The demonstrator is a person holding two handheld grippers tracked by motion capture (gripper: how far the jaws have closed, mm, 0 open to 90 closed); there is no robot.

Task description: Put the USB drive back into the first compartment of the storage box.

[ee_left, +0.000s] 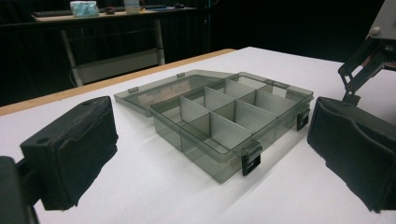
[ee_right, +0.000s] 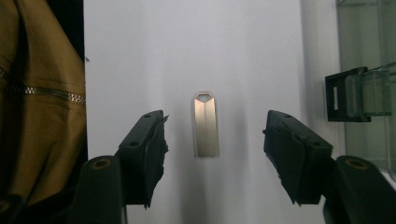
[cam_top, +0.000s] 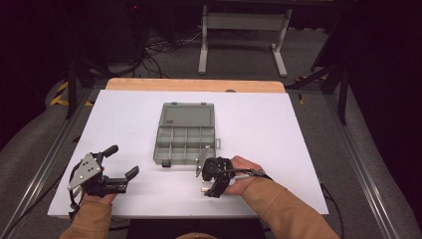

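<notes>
Silver, flat metal USB stick [ee_right: 206, 124] lies on the white worktop [cam_top: 278, 129] near its front edge, between the right hand-held gripper's [ee_right: 215, 140] apart jaws, so lower straight, then squeeze both long sides evenly.

I see a small silver metal USB stick [ee_right: 206, 124] lying flat on the white desk [cam_top: 259, 124] near its front edge, just off the open grey compartment box's [cam_top: 185, 133] front-right corner.
</notes>
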